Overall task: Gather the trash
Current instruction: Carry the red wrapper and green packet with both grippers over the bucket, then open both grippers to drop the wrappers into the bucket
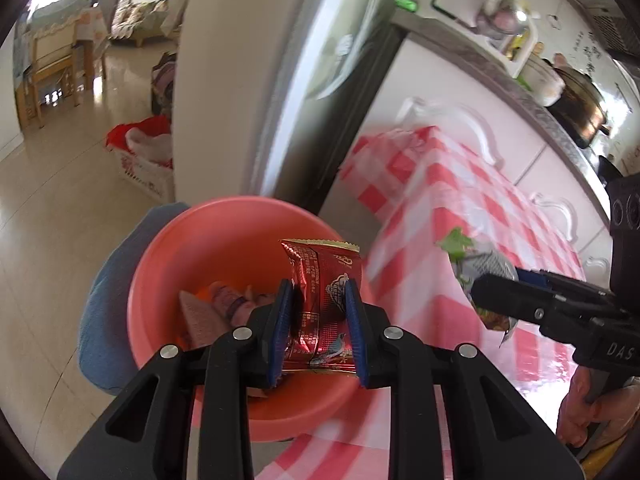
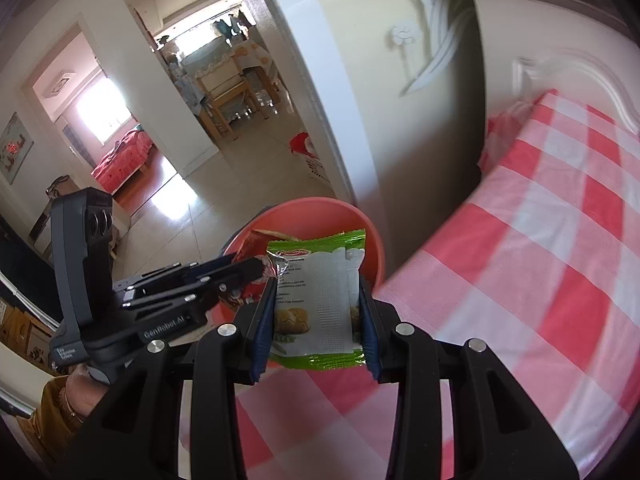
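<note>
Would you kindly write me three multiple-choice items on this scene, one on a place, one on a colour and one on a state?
1. Where does the pink basin stand?
A. on the floor under a chair
B. at the edge of the checked tablecloth
C. on the kitchen counter

2. What colour is the wrapper in the left tool?
A. red
B. blue
C. yellow

3. How is the right tool set?
A. wide open and empty
B. resting flat on the cloth
C. shut on the green wrapper

Answers:
1 B, its base sits on the cloth's edge.
2 A, the red wrapper shows between the blue pads.
3 C, both pads press the packet's sides.
</note>
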{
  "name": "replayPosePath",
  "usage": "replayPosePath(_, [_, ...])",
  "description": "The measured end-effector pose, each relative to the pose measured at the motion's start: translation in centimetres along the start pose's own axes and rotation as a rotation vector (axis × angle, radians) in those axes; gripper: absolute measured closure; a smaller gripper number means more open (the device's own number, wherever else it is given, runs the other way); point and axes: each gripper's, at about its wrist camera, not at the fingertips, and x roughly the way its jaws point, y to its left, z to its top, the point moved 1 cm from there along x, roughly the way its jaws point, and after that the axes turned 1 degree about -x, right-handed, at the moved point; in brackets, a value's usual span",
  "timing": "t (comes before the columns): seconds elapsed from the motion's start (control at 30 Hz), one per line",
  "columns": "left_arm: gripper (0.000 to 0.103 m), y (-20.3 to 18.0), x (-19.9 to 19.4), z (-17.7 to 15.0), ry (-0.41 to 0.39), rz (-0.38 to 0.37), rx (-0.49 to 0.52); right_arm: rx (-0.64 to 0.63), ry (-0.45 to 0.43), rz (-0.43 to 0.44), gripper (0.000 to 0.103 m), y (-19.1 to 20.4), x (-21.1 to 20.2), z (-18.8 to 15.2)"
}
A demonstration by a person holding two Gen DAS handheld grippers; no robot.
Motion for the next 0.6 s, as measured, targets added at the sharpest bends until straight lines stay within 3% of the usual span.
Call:
replayPosePath(0.37, [0.075,2.7,2.9,-0.6,0.047,0.049,-0.051,-0.011,0.066,0.029,0.063,0.8,5.6,1.2])
replayPosePath(0.5, [0.074,3.5,3.9,-0.9,0.068,0.072,-0.060,0.004,0.055,0.030,0.049,0.5,5.6,1.3])
replayPosePath(0.6, [0.056,4.1,4.2,-1.2,0.073,0.072,-0.088,0.028,0.024,0.033,0.040,0.0,4.7,1.3])
